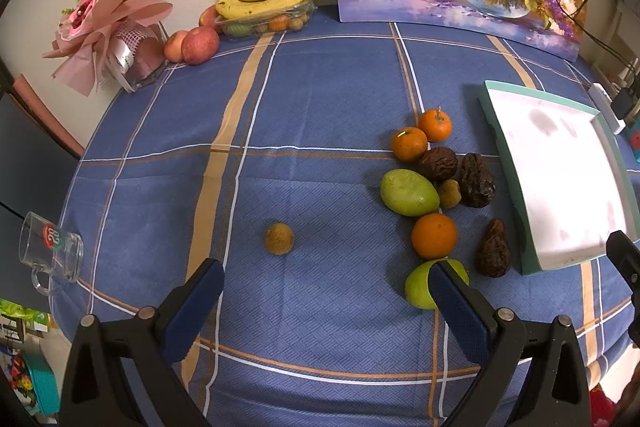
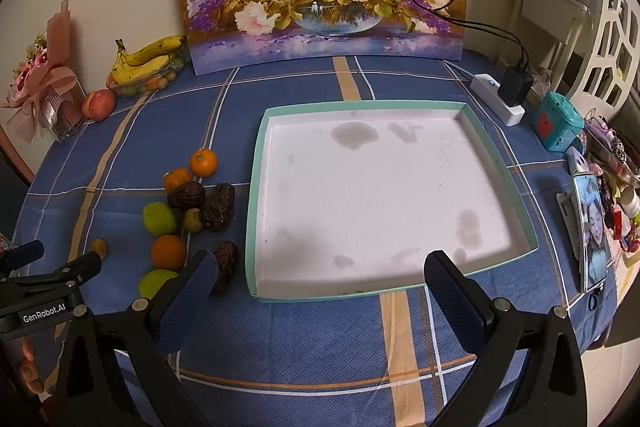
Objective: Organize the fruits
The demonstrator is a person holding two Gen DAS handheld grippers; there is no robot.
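The left wrist view alone shows a glass mug (image 1: 52, 251) at the table's (image 1: 320, 99) left edge. Both views show fruit (image 1: 434, 195) piled beside the tray (image 2: 256, 195). The left gripper (image 1: 326, 283) and right gripper (image 2: 320, 277) hover with jaws wide, holding nothing.

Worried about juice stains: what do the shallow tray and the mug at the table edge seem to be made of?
Tray: probably cardboard, matte white inside with a teal rim; grey blotches look soaked in. Mug: clear glass or hard plastic, see-through with a printed logo, lying tilted on the blue checked cloth.
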